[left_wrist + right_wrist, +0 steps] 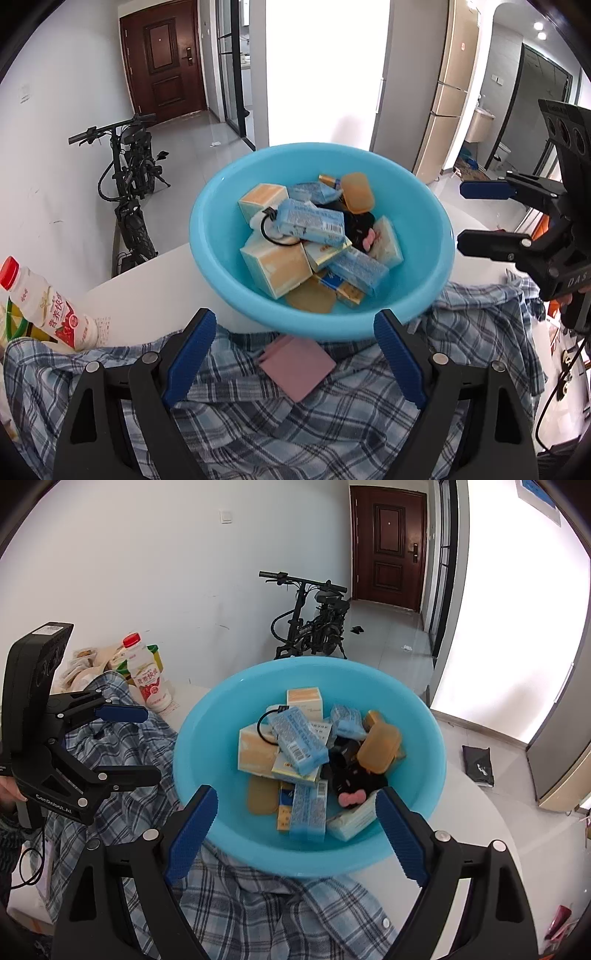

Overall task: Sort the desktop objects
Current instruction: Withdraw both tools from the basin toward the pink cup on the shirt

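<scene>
- Basin (pixel 424 236), blue plastic, one: centre of both views, on the white table (pixel 155 280); its near edge overlaps the plaid cloth.
- Small boxes inside the basin, heaped; roughly nine, exact count unclear because they overlap:
  - light blue printed boxes (pixel 310 221), about four;
  - cream-and-orange cartons (pixel 280 266), about three;
  - blue-and-gold boxes (pixel 343 286), about two.
- Translucent orange case (pixel 380 747), one, at the right of the heap; flat orange lid (pixel 263 794), one, on the basin floor at lower left of the heap.
- Black item with pink bow (pixel 351 782), one, right of centre in the heap.
- Black cord loop (pixel 264 729), one, at the heap's left.
- Plaid shirt (pixel 280 417), blue checked, one, spread across the lower frame under the basin's near edge.
- Pink flat pad (pixel 299 363), one, on the shirt, lower centre of the left wrist view.
- Milk drink bottle (pixel 147 679), red cap, one, upper left of the right wrist view.
- Left gripper (pixel 295 354): fingers spread wide, nothing between them, over the shirt.
- Right gripper (pixel 295 834): fingers spread wide, empty, at the basin's near rim.
- Bicycle (pixel 314 624), black, one, by the wall.
</scene>
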The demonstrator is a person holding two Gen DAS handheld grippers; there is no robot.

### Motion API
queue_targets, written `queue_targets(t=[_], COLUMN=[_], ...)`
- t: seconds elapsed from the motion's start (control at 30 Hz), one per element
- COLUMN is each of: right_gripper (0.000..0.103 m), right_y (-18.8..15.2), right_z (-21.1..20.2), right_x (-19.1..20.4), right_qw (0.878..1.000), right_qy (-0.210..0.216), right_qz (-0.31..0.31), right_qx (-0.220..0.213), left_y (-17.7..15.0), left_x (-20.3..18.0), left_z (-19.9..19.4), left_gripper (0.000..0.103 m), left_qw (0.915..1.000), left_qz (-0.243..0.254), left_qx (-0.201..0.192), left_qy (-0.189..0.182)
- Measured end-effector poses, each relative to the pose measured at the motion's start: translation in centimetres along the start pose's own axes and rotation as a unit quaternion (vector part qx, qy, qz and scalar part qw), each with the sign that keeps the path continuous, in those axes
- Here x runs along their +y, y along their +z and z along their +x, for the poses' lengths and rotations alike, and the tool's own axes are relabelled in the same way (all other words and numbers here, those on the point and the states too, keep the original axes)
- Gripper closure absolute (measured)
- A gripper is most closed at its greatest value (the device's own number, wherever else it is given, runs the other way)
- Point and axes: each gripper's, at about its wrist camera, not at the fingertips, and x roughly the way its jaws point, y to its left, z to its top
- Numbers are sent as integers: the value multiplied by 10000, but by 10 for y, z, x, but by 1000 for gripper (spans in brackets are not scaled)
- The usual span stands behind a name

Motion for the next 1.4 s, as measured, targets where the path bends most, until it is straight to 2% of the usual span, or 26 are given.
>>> queue_targets(t=[0.83,1.03,1.4], right_gripper=[16,16,16], right_y=[-62,-78,-102], right_z=[-18,-14,-1], right_x=[27,30,22], right_qw=[9997,9996,9999], right_qy=[167,248,90], right_qz=[-134,-86,93], right_qx=[-142,-67,12], left_y=[-60,-73,-92], left_x=[-11,-16,-23], left_z=[2,6,16], left_gripper=[14,14,14], left_qw=[9997,9995,9989], left_qz=[-25,12,70], left_qx=[244,312,448], left_qy=[-81,-86,-99])
